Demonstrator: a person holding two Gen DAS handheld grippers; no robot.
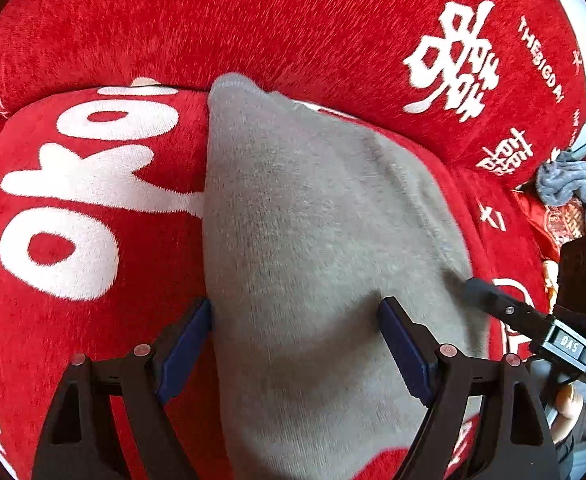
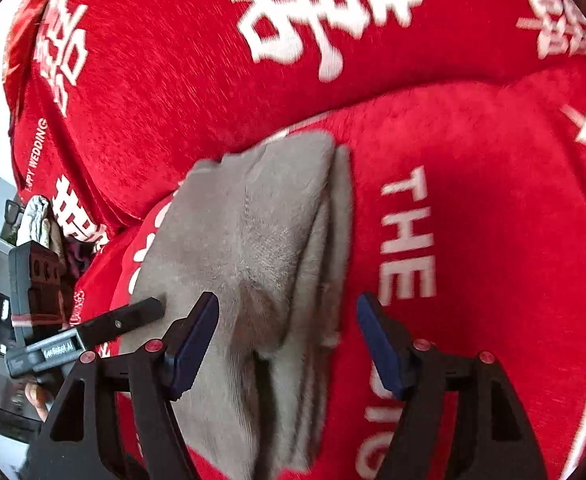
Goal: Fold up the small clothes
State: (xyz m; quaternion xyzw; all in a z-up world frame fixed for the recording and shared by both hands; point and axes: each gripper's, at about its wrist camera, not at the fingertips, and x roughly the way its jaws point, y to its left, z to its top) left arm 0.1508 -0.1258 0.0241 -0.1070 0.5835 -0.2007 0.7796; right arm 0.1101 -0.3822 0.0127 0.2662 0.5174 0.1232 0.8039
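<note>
Both grippers gape over the grey cloth (image 1: 313, 240) — layered edges show only from right wrist.

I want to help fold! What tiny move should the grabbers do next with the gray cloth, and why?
Probably close the left gripper on the gray cloth: its open jaws already straddle the near end, while the right gripper sits open over the layered edge.

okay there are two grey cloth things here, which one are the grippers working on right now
The flat grey garment spread on the red cushion, lying between the open left gripper fingers. The other grey cloth sits crumpled at the sofa's far end, untouched.
</note>
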